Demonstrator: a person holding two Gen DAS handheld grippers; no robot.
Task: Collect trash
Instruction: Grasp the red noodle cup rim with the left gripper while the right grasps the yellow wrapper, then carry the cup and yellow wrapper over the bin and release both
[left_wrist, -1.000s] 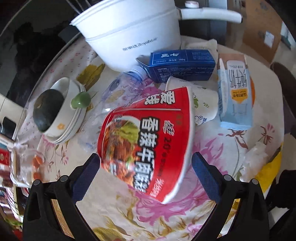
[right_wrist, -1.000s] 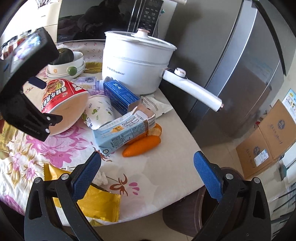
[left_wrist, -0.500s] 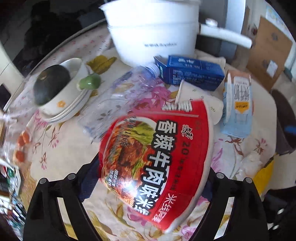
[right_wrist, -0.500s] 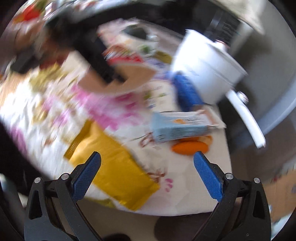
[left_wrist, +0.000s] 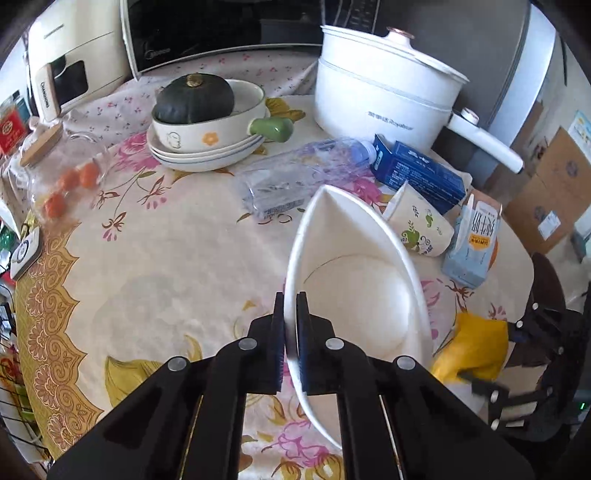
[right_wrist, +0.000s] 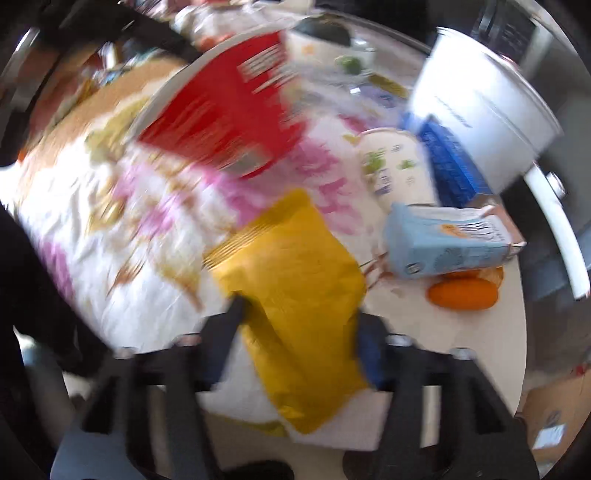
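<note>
White inside and red outside, the noodle bowl is pinched at its rim by the left gripper, whose jaws have just clamped tight on the thin wall, squashing the mouth to a pointed oval above the flowered tablecloth. The right gripper has just been narrowing around the yellow snack bag near the table's edge; the bag lies between its jaws (the view is too blurred to show whether the pads press it). A clear plastic bottle, a paper cup, a blue carton and a pale milk carton lie beyond the bowl.
</note>
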